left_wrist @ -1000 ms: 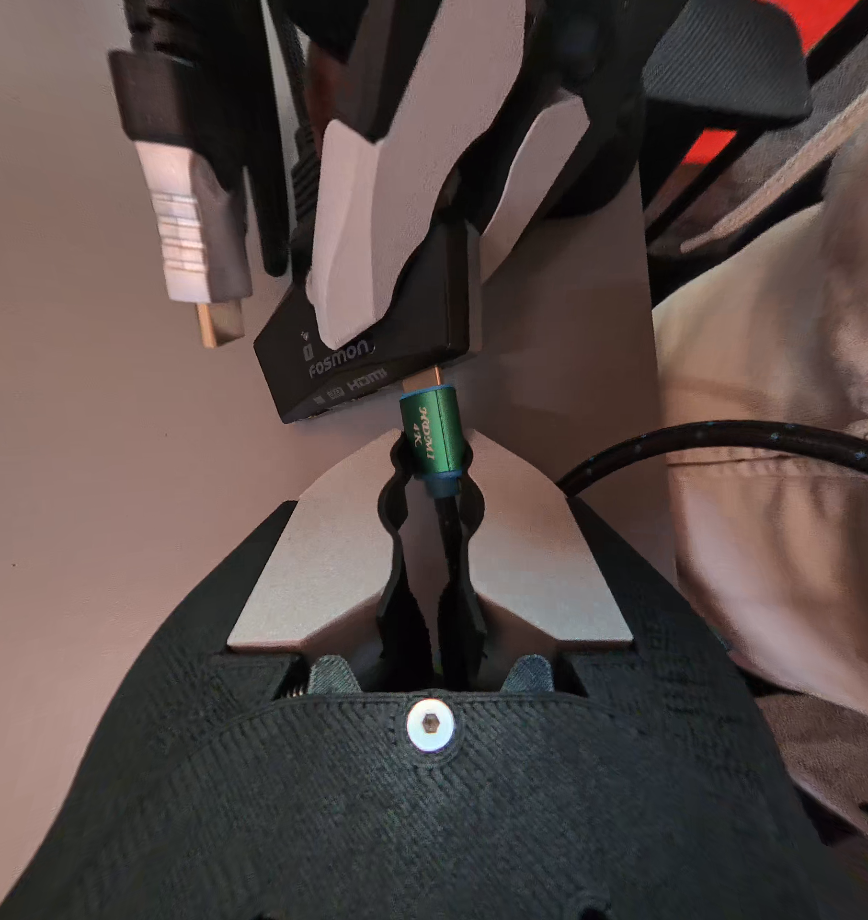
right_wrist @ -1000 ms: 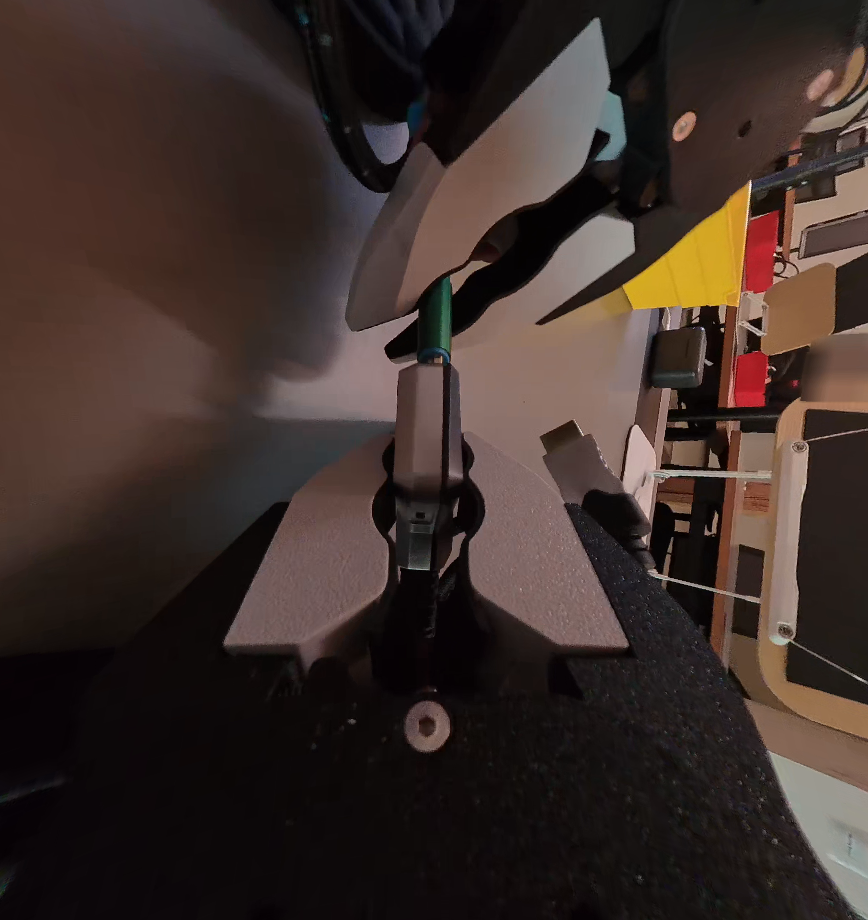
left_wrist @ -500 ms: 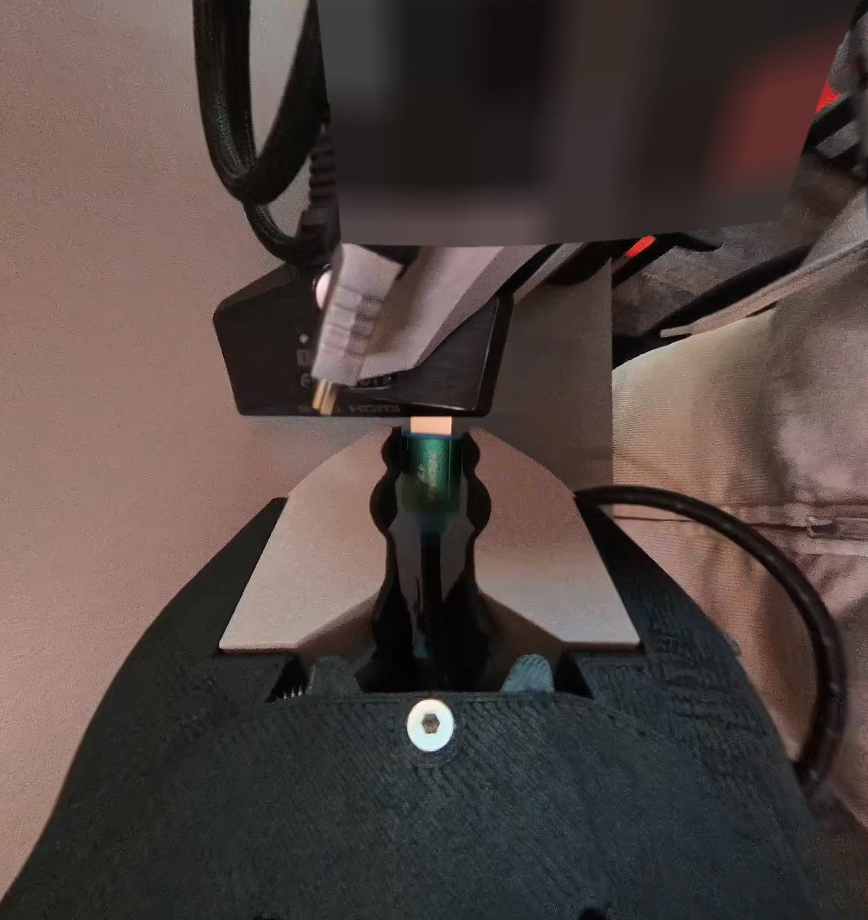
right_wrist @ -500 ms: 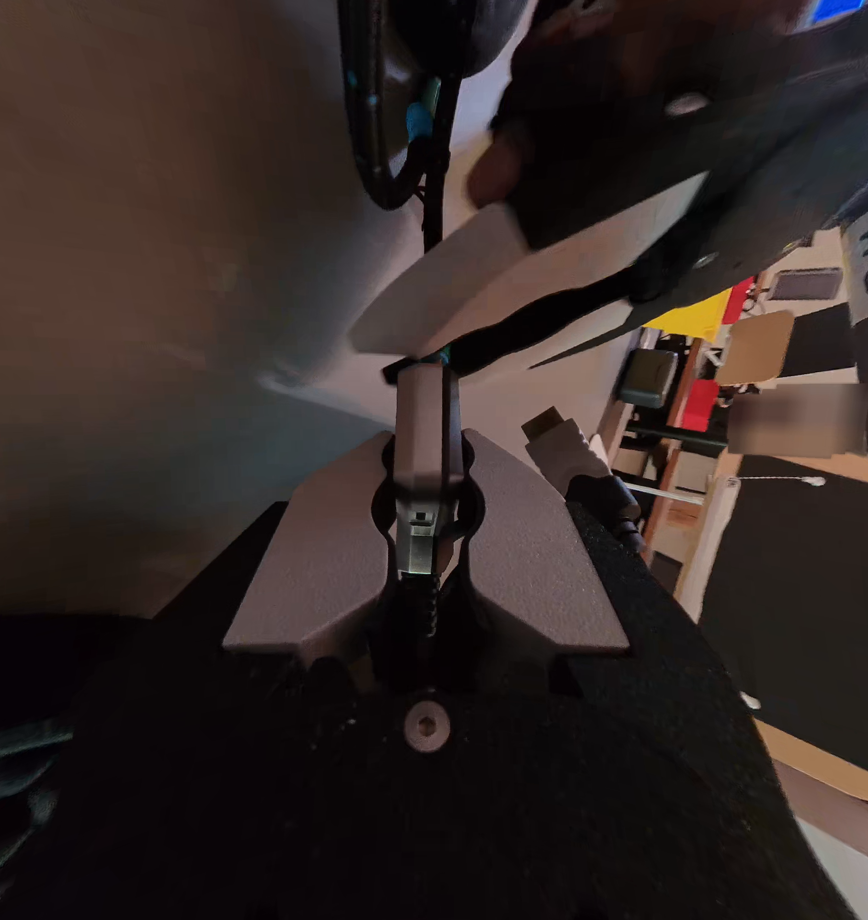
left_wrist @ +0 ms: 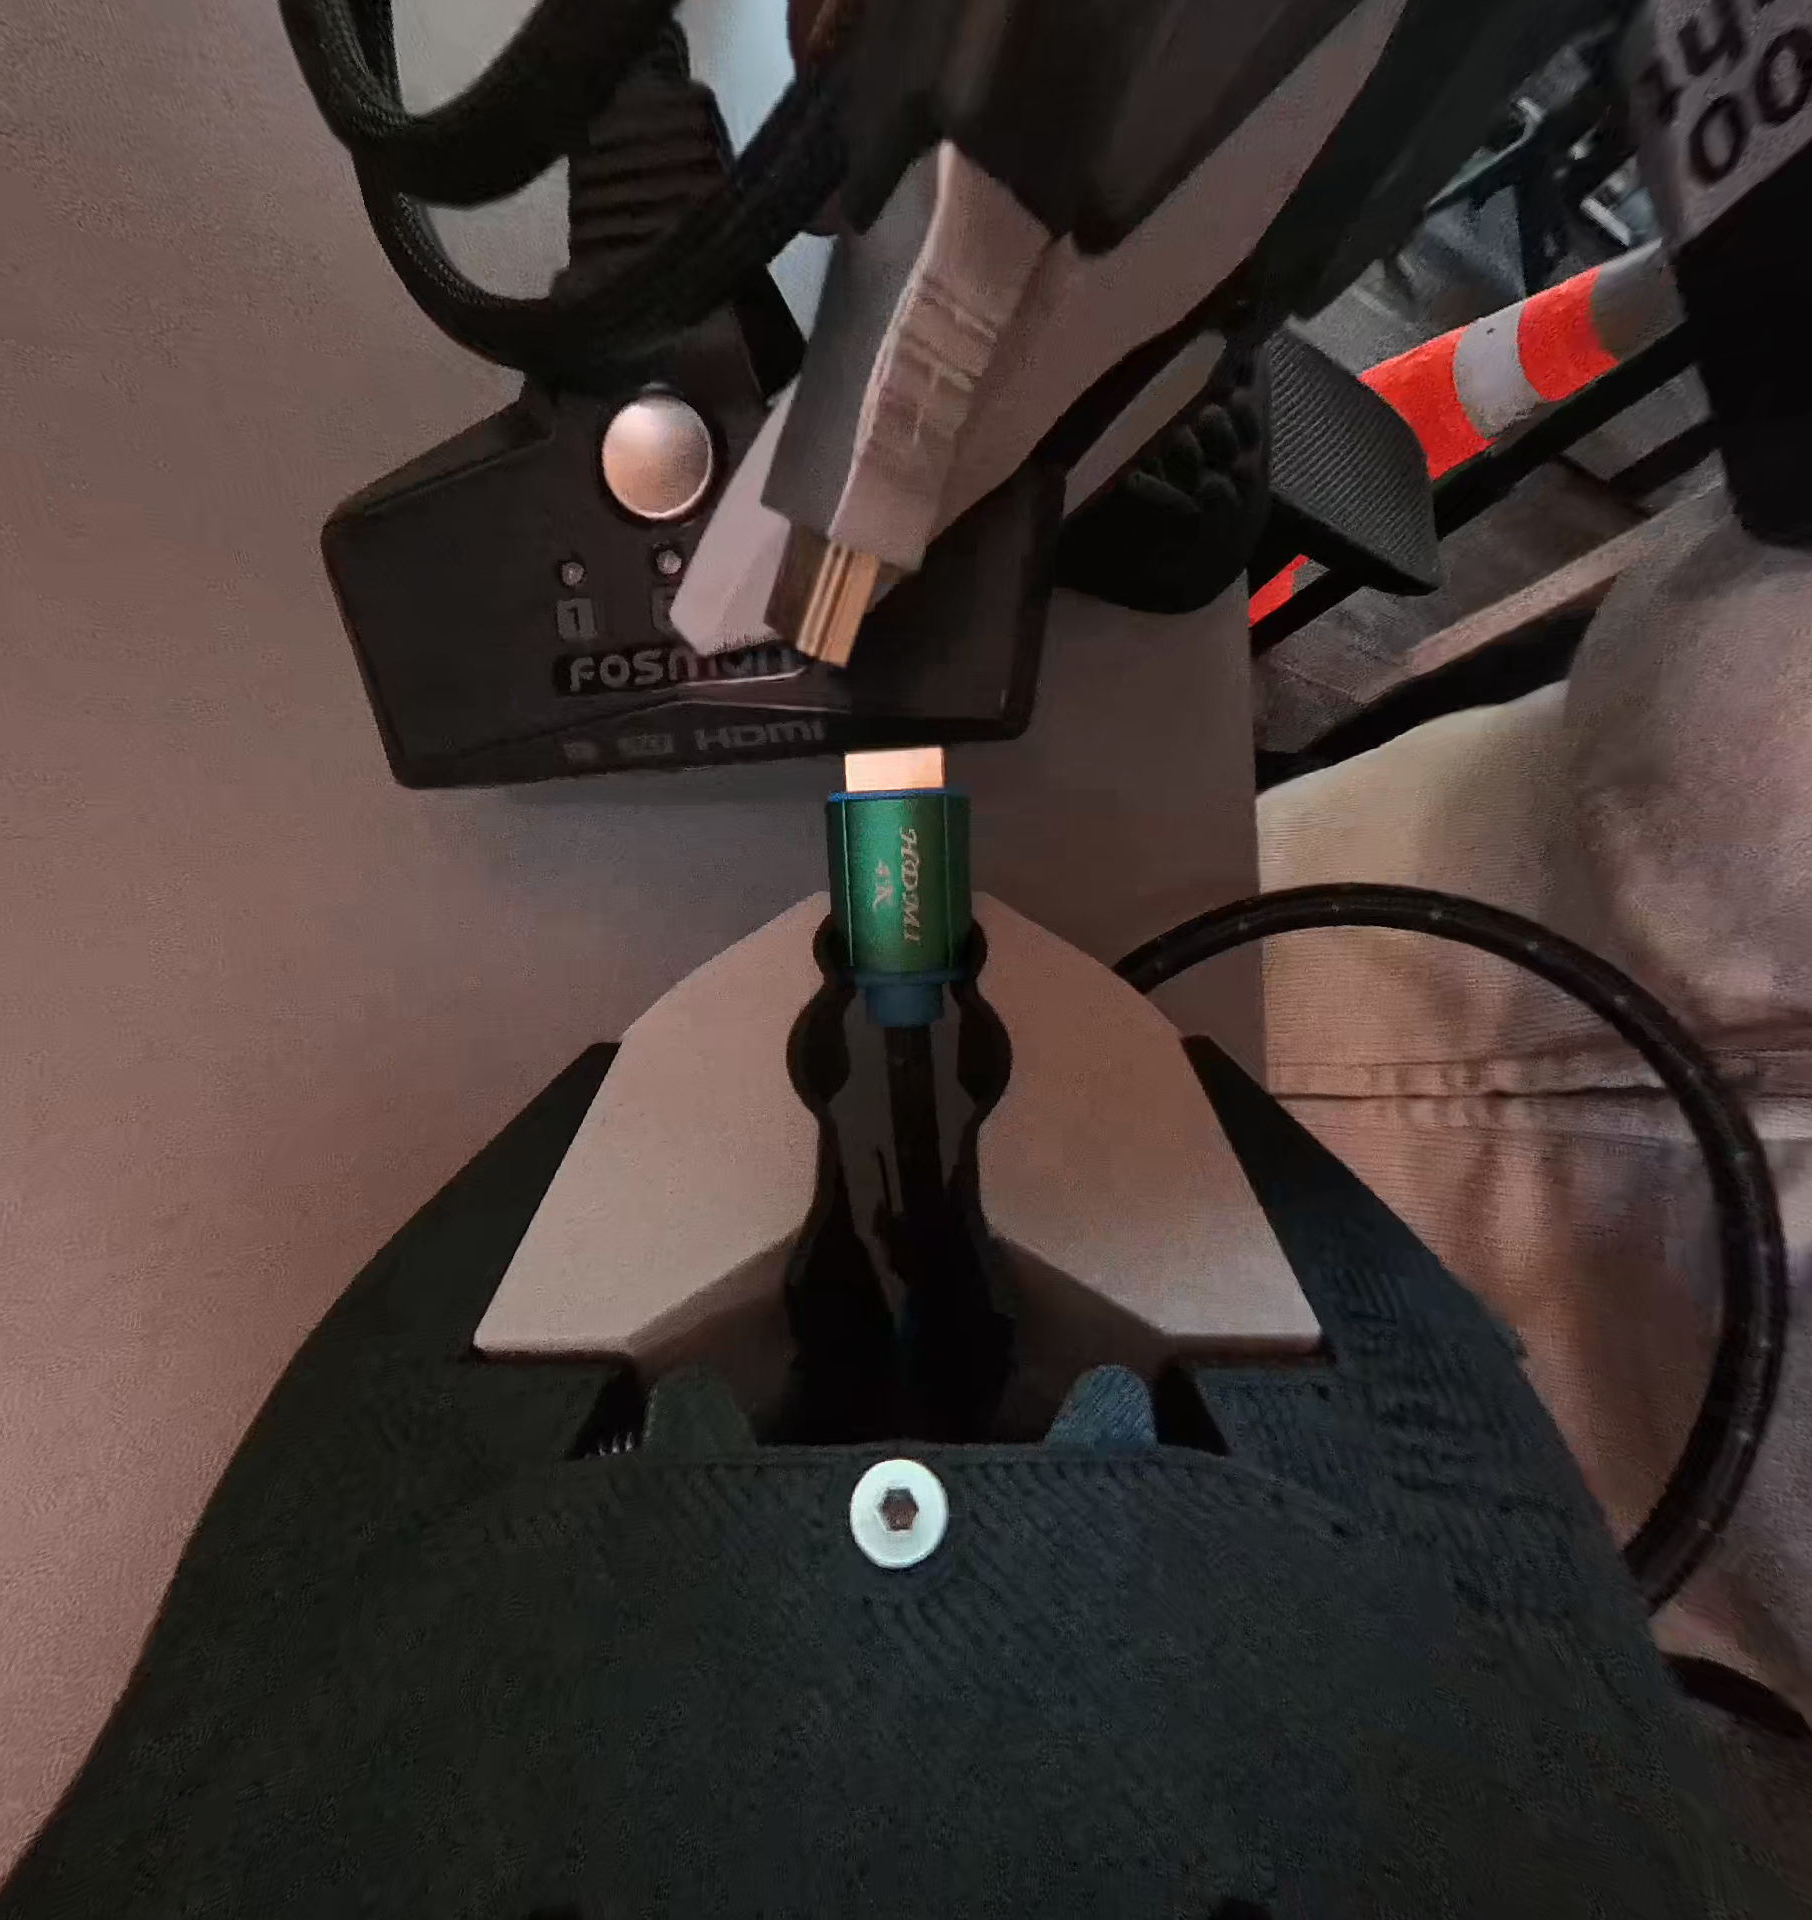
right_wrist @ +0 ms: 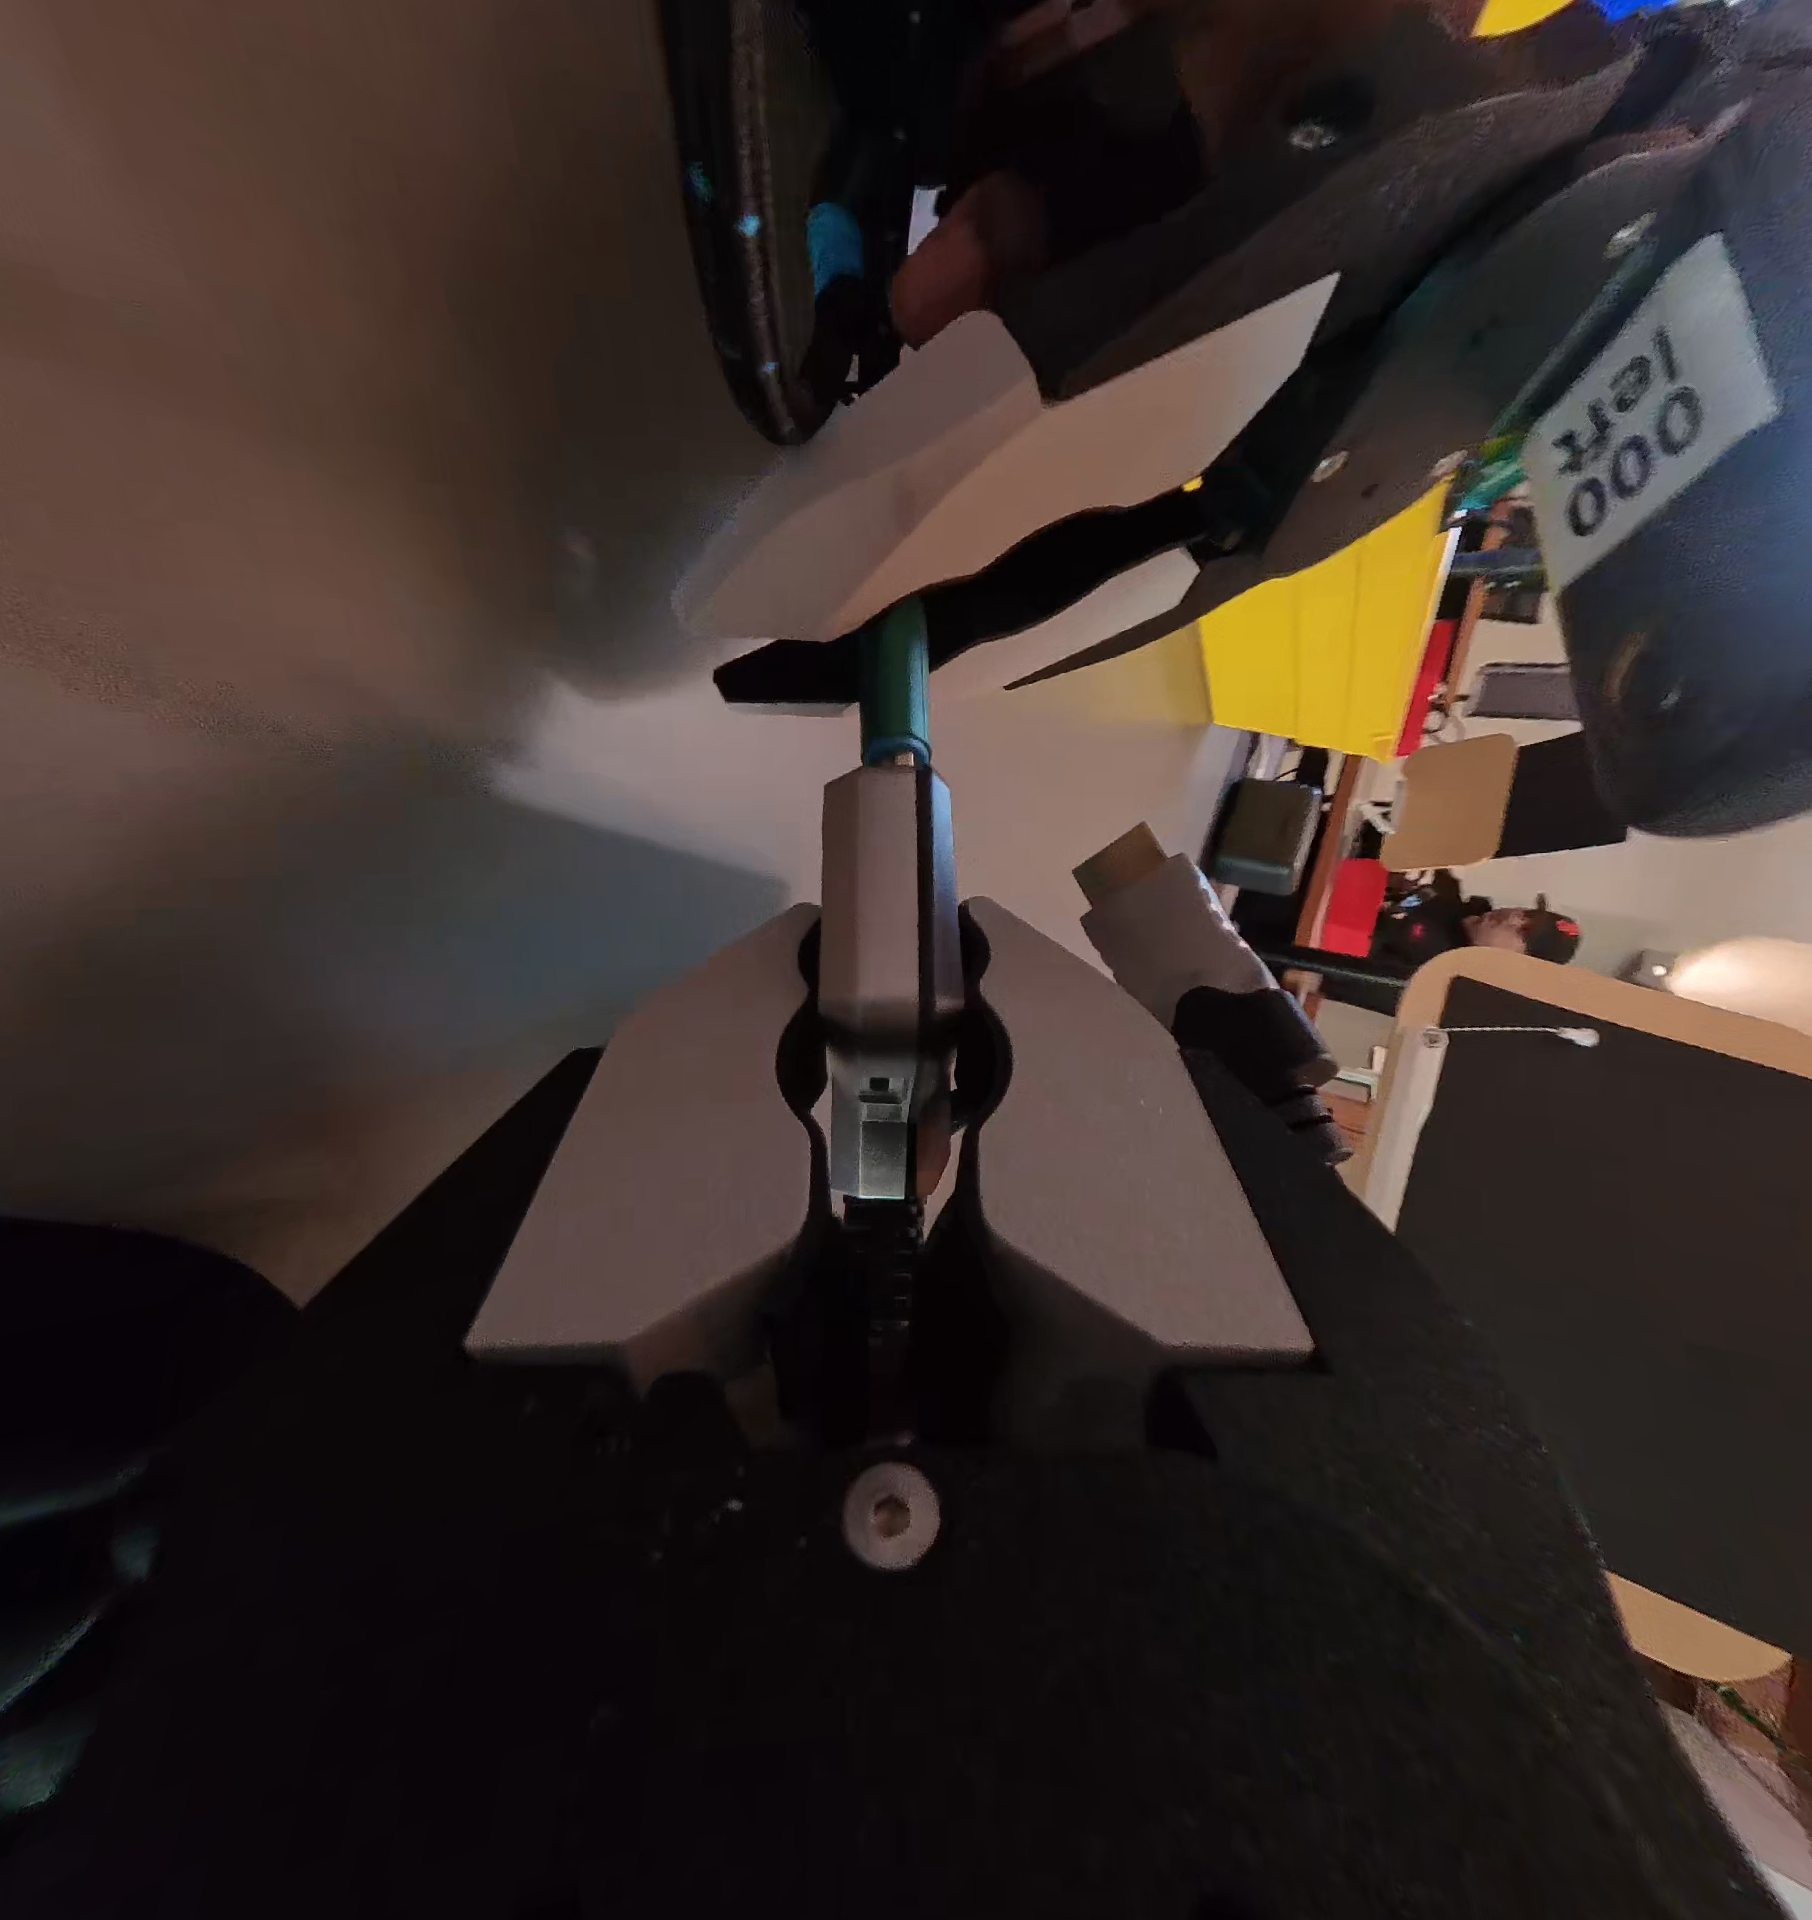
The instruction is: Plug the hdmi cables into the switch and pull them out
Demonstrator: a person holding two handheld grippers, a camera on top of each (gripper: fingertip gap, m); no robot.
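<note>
My left gripper is shut on a green HDMI plug, whose cable runs back between the fingers. The plug's gold tip meets the near edge of the black HDMI switch. How deep the tip sits I cannot tell. My right gripper is shut on the switch, seen edge-on, and holds it in the air. The green plug meets its far end, with the left gripper behind it. A loose grey HDMI plug hangs in front of the switch and also shows in the right wrist view.
Black braided cables loop behind the switch, and another black cable curves at the right over beige cloth. A pale wall is at the left. Yellow bins and furniture stand far off.
The switch has tilted, so its top face and round button now show. The loose grey plug has swung across it. More of the green plug shows between the left gripper and the switch.
</note>
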